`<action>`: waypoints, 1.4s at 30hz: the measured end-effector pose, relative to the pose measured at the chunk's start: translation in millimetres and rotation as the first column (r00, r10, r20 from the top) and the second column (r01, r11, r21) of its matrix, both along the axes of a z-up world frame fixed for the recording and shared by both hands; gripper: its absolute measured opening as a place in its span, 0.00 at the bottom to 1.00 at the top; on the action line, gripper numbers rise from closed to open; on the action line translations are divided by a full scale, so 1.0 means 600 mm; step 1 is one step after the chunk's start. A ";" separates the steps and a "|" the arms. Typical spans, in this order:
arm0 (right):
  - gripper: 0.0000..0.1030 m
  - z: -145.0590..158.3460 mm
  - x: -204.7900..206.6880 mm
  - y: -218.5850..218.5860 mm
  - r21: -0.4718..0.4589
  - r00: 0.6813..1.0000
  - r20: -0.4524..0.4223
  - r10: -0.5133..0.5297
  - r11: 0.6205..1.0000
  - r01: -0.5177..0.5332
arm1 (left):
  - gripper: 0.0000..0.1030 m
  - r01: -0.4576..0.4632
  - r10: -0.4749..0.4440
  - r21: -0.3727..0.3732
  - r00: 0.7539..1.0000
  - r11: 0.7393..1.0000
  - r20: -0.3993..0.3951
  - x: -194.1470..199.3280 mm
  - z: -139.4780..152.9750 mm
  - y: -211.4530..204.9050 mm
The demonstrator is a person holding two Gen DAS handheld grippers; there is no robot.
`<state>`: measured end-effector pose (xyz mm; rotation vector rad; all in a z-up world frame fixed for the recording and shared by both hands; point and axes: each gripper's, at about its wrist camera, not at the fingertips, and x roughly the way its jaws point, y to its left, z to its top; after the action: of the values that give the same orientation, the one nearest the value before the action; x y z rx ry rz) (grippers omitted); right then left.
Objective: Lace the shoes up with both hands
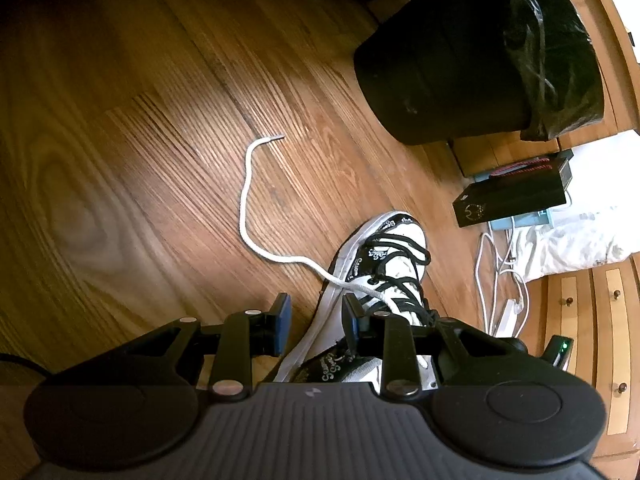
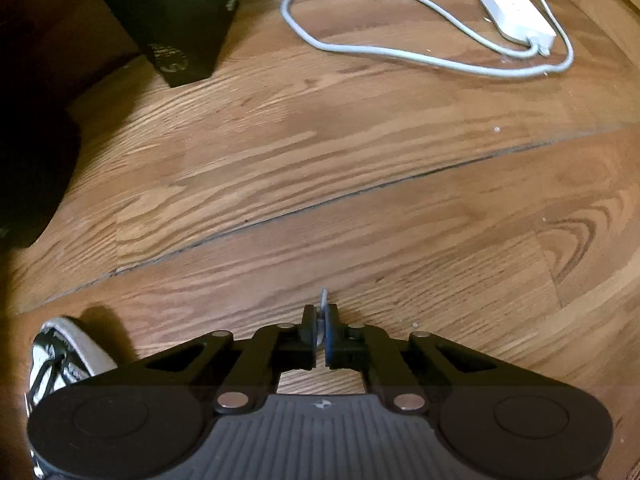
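A black-and-white sneaker [image 1: 384, 264] with black lacing stands on the wood floor, right of centre in the left wrist view. A white lace [image 1: 248, 200] runs from its eyelets out to the left and lies loose on the floor. My left gripper [image 1: 316, 320] is open, just above the shoe's left side, holding nothing. In the right wrist view my right gripper [image 2: 321, 328] is shut on the white lace's tip [image 2: 323, 296], low over the floor. The shoe's toe [image 2: 64, 344] shows at that view's lower left edge.
A black bin with a bag [image 1: 480, 52] stands beyond the shoe. Black boxes [image 1: 516, 196], white cables [image 2: 400, 44] and a white power adapter [image 2: 508, 4] lie on the floor to the right. Wooden drawers [image 1: 592, 320] stand at far right.
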<state>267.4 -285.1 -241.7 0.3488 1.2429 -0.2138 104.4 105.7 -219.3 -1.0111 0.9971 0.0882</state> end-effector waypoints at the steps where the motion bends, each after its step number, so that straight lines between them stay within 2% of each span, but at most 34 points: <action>1: 0.04 0.004 -0.003 0.002 0.010 1.000 0.023 0.018 1.000 -0.018 | 0.30 -0.001 0.001 0.000 1.000 1.000 0.000 0.000 0.000 0.000; 5: 0.04 0.040 -0.009 0.007 0.002 0.993 0.090 0.081 0.997 -0.082 | 0.30 0.004 -0.004 -0.003 1.000 1.000 0.004 0.004 0.001 -0.004; 9: 0.04 0.092 -0.014 0.015 0.027 0.972 0.177 0.157 0.986 -0.165 | 0.30 0.011 -0.011 0.000 1.000 1.000 0.005 0.007 0.000 -0.007; 11: 0.04 0.131 -0.021 0.029 0.025 0.949 0.221 0.224 0.972 -0.235 | 0.30 0.008 -0.008 -0.001 1.000 1.000 0.007 0.007 0.001 -0.005; 14: 0.04 0.192 -0.042 0.070 0.026 0.894 0.294 0.337 0.933 -0.360 | 0.30 -0.011 0.011 -0.005 1.000 1.000 0.017 0.006 0.002 -0.002; 16: 0.04 0.226 -0.062 0.099 0.014 0.847 0.331 0.415 0.896 -0.444 | 0.30 -0.011 0.011 -0.008 1.000 1.000 0.015 0.006 0.000 -0.002; 19: 0.04 0.252 -0.093 0.140 -0.058 0.756 0.354 0.550 0.820 -0.569 | 0.30 -0.001 0.001 -0.002 1.000 1.000 0.012 0.007 0.000 -0.004; 20: 0.04 0.256 -0.107 0.157 -0.114 0.714 0.352 0.605 0.785 -0.608 | 0.30 0.002 -0.002 -0.001 1.000 1.000 0.012 0.007 0.000 -0.004; 22: 0.04 0.261 -0.137 0.192 -0.244 0.610 0.322 0.724 0.686 -0.685 | 0.30 0.006 -0.006 0.004 1.000 1.000 0.017 0.007 0.003 -0.005; 24: 0.04 0.257 -0.160 0.215 -0.295 0.541 0.295 0.787 0.614 -0.732 | 0.30 0.013 -0.013 0.016 1.000 1.000 0.027 0.006 0.007 -0.004; 27: 0.04 0.243 -0.182 0.237 -0.359 0.472 0.248 0.846 0.533 -0.766 | 0.30 0.032 -0.034 0.033 0.999 0.999 0.042 0.008 0.017 -0.005; 28: 0.04 0.238 -0.189 0.236 -0.358 0.469 0.249 0.847 0.531 -0.768 | 0.30 0.036 -0.038 0.031 0.998 0.999 0.051 0.008 0.020 -0.005; 35: 0.04 0.245 -0.200 0.219 -0.268 0.514 0.326 0.793 0.600 -0.754 | 0.30 0.028 -0.030 0.034 0.996 0.999 0.081 0.002 0.030 0.000; 37: 0.04 0.248 -0.205 0.220 -0.271 0.491 0.342 0.801 0.584 -0.765 | 0.30 0.024 -0.027 0.035 0.997 0.999 0.076 0.000 0.029 0.001; 40: 0.04 0.243 -0.205 0.223 -0.243 0.504 0.317 0.803 0.583 -0.775 | 0.30 0.026 -0.029 0.040 0.997 0.999 0.075 -0.001 0.031 0.001; 42: 0.04 0.233 -0.200 0.225 -0.195 0.531 0.297 0.794 0.595 -0.780 | 0.30 0.033 -0.037 0.053 0.996 0.998 0.076 -0.001 0.033 0.000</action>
<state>147.3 -150.2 -101.7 -0.2436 0.9164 0.6072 103.8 105.8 -199.7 -0.9428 0.9372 0.0459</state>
